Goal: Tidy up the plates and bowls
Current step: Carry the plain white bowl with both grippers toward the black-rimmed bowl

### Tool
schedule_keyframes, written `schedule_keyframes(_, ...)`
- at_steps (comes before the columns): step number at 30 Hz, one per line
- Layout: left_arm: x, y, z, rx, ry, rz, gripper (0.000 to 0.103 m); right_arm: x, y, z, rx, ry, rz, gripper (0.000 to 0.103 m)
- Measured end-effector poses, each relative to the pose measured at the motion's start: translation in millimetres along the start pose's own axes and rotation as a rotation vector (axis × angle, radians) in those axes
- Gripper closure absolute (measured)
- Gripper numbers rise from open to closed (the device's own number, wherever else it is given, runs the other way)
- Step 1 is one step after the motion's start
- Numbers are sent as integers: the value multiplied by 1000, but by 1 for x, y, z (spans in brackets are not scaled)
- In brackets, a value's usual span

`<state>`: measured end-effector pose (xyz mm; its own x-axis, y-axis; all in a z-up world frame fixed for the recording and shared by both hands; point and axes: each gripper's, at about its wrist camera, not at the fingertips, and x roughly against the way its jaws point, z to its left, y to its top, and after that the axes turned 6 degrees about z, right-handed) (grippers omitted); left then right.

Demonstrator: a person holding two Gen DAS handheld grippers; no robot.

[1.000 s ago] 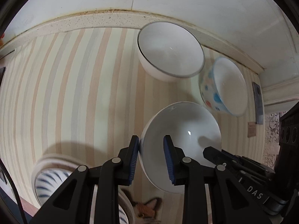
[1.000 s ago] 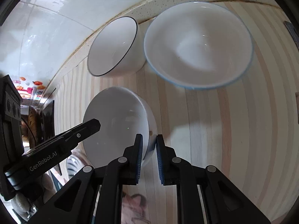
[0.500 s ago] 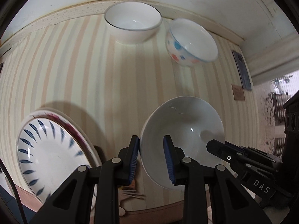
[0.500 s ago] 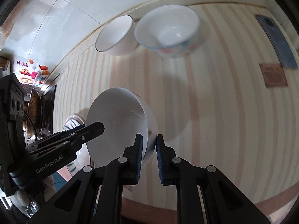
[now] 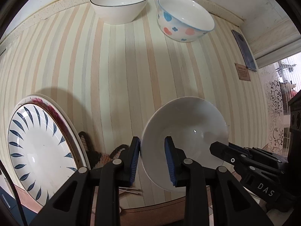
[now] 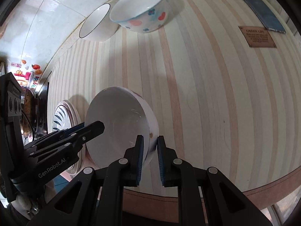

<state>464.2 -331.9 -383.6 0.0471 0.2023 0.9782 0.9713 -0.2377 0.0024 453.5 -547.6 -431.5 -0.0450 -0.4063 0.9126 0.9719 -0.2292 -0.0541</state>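
I hold the plain white bowl (image 5: 185, 137) with both: left gripper (image 5: 152, 159) and right gripper (image 6: 149, 156) pinch opposite rim sides. It's pulled back from the dotted bowl (image 5: 183, 23), now near the desk (image 5: 116, 71) front edge, probably heading for stacking.

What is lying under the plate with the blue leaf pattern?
The blue-leaf plate sits on a second plate, of which only the white rim with a red pattern shows. The rest, and anything beneath, is covered.

Evenly bright; soft shadows on the countertop (image 5: 131, 66); fisheye-warped, dark edges.
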Motion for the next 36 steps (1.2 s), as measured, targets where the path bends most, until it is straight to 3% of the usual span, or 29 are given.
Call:
schedule_keyframes(8, 1, 2, -3, 14, -7, 14, 78, -5, 3, -7, -5, 10, 38, 87)
schedule_keyframes(11, 29, 4, 3, 48, -9, -56, 78, -3, 5, -12, -20, 36, 67, 85)
schedule_keyframes(16, 73, 32, 12, 118, -46, -168, 77, 22, 14, -18, -25, 67, 33, 85)
schedule_keyframes(20, 76, 75, 9, 133, -44, -181, 76, 46, 47, -18, -19, 84, -25, 83)
schedule_keyframes(22, 72, 101, 7, 140, -16, -176, 76, 54, 65, -19, -26, 85, -47, 70)
schedule_keyframes(24, 64, 124, 8, 155, -21, -163, 76, 62, 92, -20, -35, 72, -95, 64)
schedule_keyframes(29, 41, 168, 4, 185, -48, -107, 76, 65, 154, -31, -73, 77, -135, 64)
schedule_keyframes(36, 5, 195, -9, 130, 21, -44, 76, 39, 215, -34, -81, 82, -110, 64)
